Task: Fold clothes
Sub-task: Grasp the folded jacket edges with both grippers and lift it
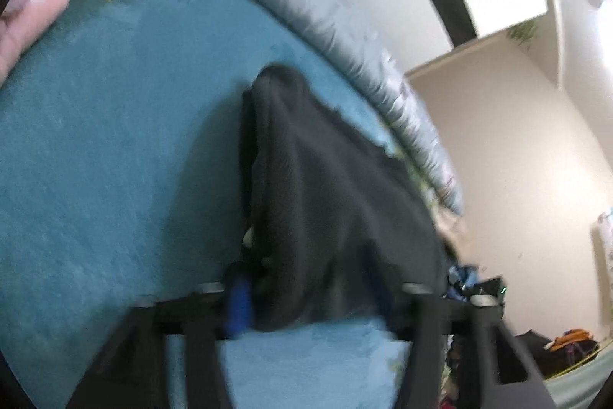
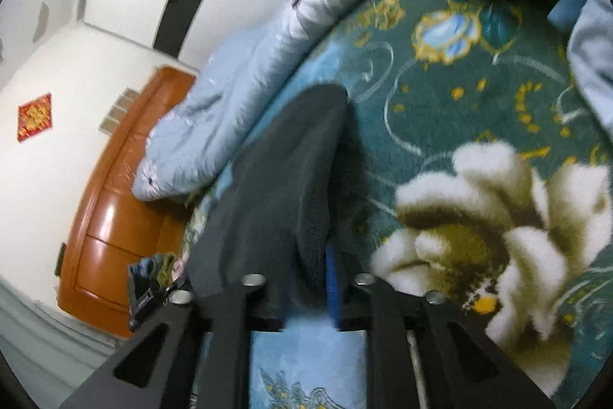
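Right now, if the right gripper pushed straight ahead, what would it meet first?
The dark garment it already grips; beyond that, probably the pale quilt on the teal blanket, though depth is unclear.

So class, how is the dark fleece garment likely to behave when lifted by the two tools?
The dark fleece garment probably sags limply: it drapes in folds from the right tool. Its fuzzy nap likely grips rather than slips. It hangs likewise from the left tool.
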Demonstrator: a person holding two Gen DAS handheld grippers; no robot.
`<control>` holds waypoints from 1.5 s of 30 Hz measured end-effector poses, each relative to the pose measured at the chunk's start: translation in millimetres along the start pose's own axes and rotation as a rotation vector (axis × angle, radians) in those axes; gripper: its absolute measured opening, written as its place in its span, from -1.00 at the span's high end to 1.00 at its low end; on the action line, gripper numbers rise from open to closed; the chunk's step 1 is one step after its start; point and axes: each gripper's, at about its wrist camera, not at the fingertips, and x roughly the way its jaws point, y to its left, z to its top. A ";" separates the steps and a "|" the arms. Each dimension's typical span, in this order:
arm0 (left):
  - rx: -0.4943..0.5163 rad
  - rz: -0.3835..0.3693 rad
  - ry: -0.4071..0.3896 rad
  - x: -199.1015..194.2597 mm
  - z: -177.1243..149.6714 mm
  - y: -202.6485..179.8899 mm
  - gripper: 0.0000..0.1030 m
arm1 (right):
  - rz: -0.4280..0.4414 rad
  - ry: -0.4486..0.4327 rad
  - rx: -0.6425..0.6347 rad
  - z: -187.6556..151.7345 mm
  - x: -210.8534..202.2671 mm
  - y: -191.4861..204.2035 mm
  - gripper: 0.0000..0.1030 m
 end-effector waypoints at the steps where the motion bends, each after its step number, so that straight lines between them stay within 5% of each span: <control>1: -0.016 -0.016 -0.021 -2.8 1.3 0.9 -0.86 | 0.013 -0.017 0.016 -0.2 -4.5 -2.3 -0.11; 3: -0.055 -0.043 -0.035 -5.6 2.0 4.2 -1.00 | 0.063 -0.038 0.073 -3.3 -8.7 -10.2 -0.43; 7: -0.059 0.034 0.035 16.5 2.8 2.5 -1.00 | 0.064 0.037 0.116 -11.3 9.7 -13.1 -0.60; 18: -0.038 0.151 0.131 83.1 17.5 -15.8 -1.00 | -0.004 0.053 0.075 -2.9 80.1 26.1 -0.88; 24: -0.118 0.065 0.137 77.2 24.0 -2.1 -1.00 | 0.076 -0.011 0.101 2.5 97.6 28.0 -0.88; 27: -0.100 0.065 0.146 77.9 23.3 -5.5 -1.00 | 0.069 -0.026 0.100 1.8 97.7 28.5 -0.83; 31: -0.078 0.121 0.109 79.0 19.6 -15.6 -0.98 | 0.057 -0.032 0.113 0.6 97.6 28.3 -0.46; 33: -0.083 0.140 0.093 76.9 18.1 -17.1 -0.72 | 0.047 -0.028 0.110 1.0 98.7 31.5 -0.19; 39: -0.117 0.152 0.068 65.5 13.8 -17.9 -0.06 | 0.057 -0.021 0.049 0.1 90.7 57.5 0.00; 45: -0.066 0.110 0.073 41.3 -5.6 -38.5 0.06 | 0.084 -0.009 -0.023 -20.6 55.3 83.6 0.04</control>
